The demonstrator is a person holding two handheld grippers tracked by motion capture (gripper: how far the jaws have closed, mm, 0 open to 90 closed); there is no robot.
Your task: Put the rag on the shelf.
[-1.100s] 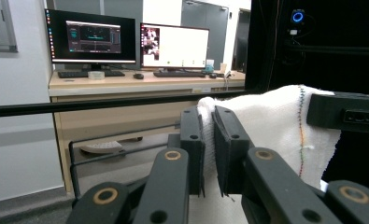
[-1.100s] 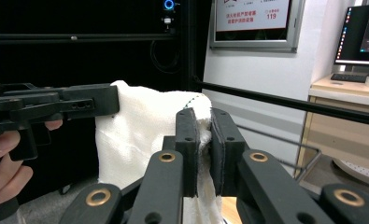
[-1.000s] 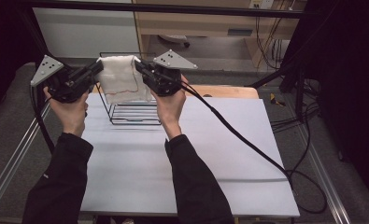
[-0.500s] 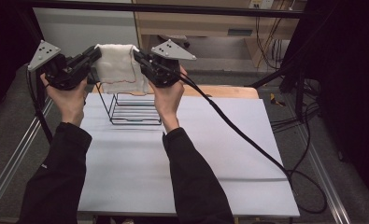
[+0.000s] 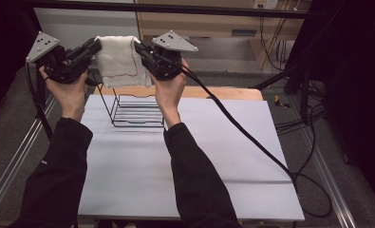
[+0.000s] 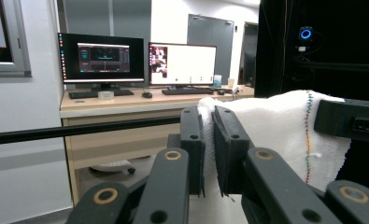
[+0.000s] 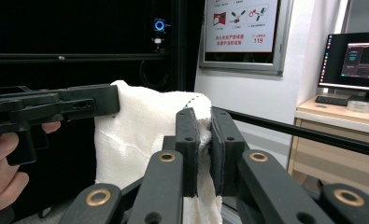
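Note:
A white cloth with a thin coloured stitched hem hangs spread between my two grippers, high above the black wire rack. My left gripper is shut on the cloth's top left corner. My right gripper is shut on its top right corner. In the left gripper view the cloth is pinched between the jaws, with the other gripper gripping its far edge. In the right gripper view the cloth sits squeezed between the jaws, and the left gripper holds the far corner.
The wire rack stands at the back of the white table, in front of a wooden board. Thick black cables trail from my right gripper across the table to its right edge. A desk with monitors stands beyond.
Both grippers have lifted the cloth up and away from the rack and drawn it taut between them. It now hangs well above the rack's top edge.

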